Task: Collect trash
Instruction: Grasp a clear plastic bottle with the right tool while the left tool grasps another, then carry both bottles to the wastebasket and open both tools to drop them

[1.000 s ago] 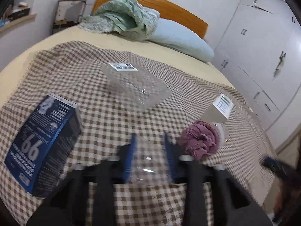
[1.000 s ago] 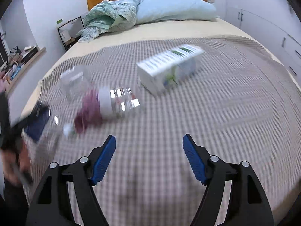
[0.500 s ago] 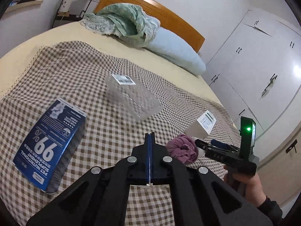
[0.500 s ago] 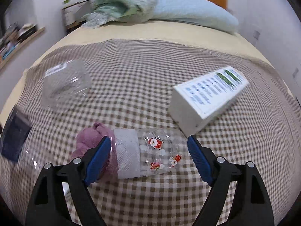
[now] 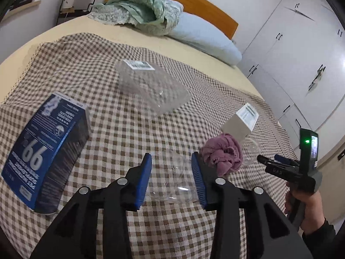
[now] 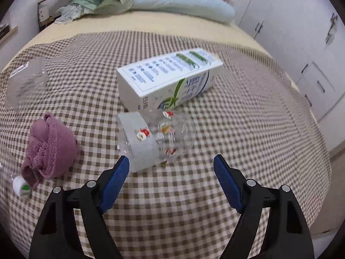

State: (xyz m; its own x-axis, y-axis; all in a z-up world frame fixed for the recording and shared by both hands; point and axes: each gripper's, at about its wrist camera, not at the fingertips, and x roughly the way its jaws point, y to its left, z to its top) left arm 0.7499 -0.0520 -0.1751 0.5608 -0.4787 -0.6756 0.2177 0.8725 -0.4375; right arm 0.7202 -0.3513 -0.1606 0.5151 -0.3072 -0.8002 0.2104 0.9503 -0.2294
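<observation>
Trash lies on a brown checked cloth (image 5: 120, 133) on a bed. My left gripper (image 5: 171, 166) is partly open around a clear plastic bottle (image 5: 174, 181) lying between its pads. A blue box (image 5: 45, 155) lies to its left, a clear plastic tray (image 5: 151, 86) lies ahead, and a crumpled purple cloth (image 5: 223, 153) lies to its right. My right gripper (image 6: 171, 164) is open and empty, just short of a clear jar with a white label (image 6: 155, 138). A white carton (image 6: 170, 82) lies behind the jar. The purple cloth (image 6: 50, 149) lies left of it.
A green blanket (image 5: 142, 10) and a blue pillow (image 5: 204, 38) lie at the wooden headboard. White wardrobes (image 5: 301, 60) stand to the right of the bed. A shelf (image 5: 75, 0) stands at the back left. The bottle's white cap (image 6: 21, 186) shows at the right wrist view's left edge.
My left gripper was around the clear bottle, shut fully with nothing between its pads, and has opened again around the bottle. My right gripper swung towards the jar and drew closer to it.
</observation>
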